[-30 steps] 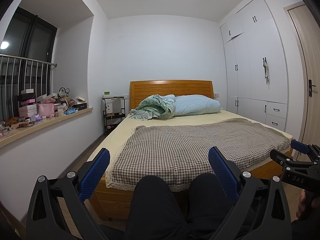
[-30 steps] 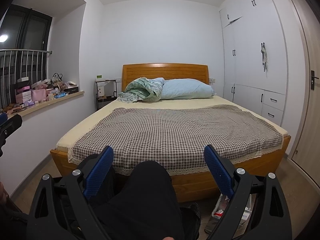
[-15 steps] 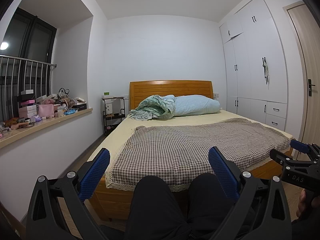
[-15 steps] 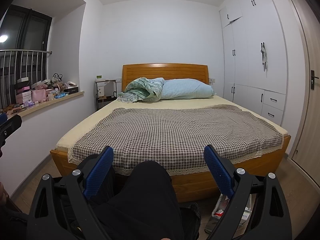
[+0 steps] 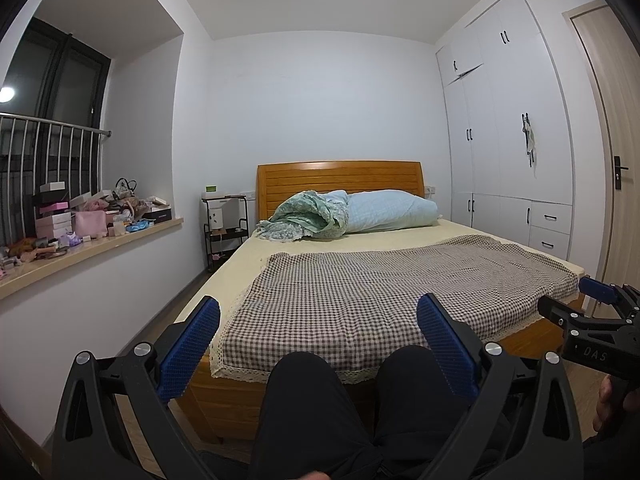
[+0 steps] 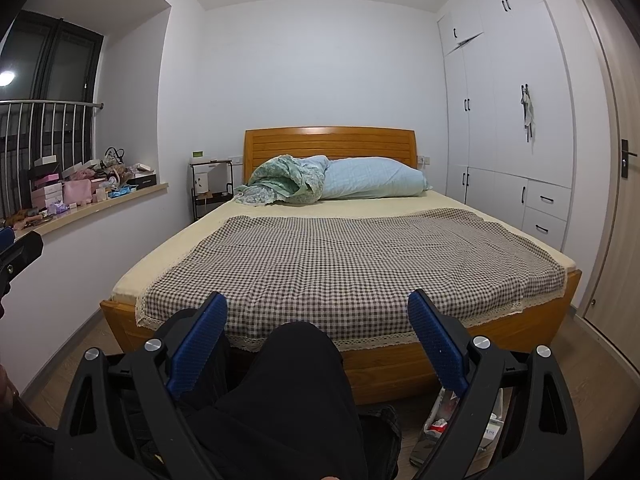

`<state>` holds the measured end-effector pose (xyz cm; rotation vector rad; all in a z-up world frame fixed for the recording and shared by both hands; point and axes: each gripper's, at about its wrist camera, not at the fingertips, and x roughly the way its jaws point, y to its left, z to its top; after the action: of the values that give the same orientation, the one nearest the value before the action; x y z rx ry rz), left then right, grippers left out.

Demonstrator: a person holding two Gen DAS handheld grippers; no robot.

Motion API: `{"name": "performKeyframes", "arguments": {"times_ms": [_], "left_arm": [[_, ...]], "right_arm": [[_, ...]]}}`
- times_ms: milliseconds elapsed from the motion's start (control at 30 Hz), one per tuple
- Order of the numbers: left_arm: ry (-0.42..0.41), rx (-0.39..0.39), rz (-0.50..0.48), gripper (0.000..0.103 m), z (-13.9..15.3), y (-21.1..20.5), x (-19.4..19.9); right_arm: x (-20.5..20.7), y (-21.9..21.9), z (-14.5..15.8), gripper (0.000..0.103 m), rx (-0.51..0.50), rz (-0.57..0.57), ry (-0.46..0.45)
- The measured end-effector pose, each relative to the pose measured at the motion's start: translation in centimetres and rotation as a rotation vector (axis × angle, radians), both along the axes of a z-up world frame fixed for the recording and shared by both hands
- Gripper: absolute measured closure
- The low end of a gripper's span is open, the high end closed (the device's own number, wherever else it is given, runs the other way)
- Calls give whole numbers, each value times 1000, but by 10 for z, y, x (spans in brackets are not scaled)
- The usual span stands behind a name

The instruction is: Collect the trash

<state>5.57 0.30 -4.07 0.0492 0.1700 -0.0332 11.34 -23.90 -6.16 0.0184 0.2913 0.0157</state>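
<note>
On your far left, the cluttered stone windowsill point(image 5: 100, 246) carries stacked pink and white boxes point(image 5: 56, 216) and loose bits of wrapping, with a metal railing point(image 5: 52, 152) in front of the dark window behind it. Past the sill's end stands a black wire bedside rack point(image 5: 226, 232) against the back wall.

Your left gripper point(image 5: 318, 344) hovers over your black-trousered knees point(image 5: 312, 400), its blue-padded fingers point(image 5: 192, 344) spread wide apart and gripping nothing. Beyond it lies the wooden bed point(image 5: 340, 184) with a cream sheet, a brown-and-white checked blanket point(image 5: 380, 292) over its lower half, a crumpled green floral quilt point(image 5: 308, 216) and a pale blue pillow point(image 5: 392, 210) at the headboard.

Your right gripper point(image 6: 318, 340) is likewise released, its blue-padded fingers point(image 6: 438, 344) well apart and empty, pointing at the foot of the bed. In the left wrist view you can see it from the side, low at the right edge.

The trash you are after shows in the right wrist view: a small heap of crumpled packaging with red and white print point(image 6: 444, 424) lies on the wooden floor point(image 6: 600, 400) just in front of the bed's foot, partly hidden behind the right finger of your right gripper. You cannot make out what each piece is.

Along the right wall runs the white built-in wardrobe point(image 6: 512, 128), then the pale door point(image 6: 618, 200) at the edge.
</note>
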Motion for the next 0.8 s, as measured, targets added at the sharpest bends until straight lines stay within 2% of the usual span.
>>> {"name": "performKeyframes", "arguments": {"times_ms": [800], "left_arm": [[5, 13, -16, 7, -2, 3, 3]], "right_arm": [[2, 1, 1, 15, 8, -1, 13]]}}
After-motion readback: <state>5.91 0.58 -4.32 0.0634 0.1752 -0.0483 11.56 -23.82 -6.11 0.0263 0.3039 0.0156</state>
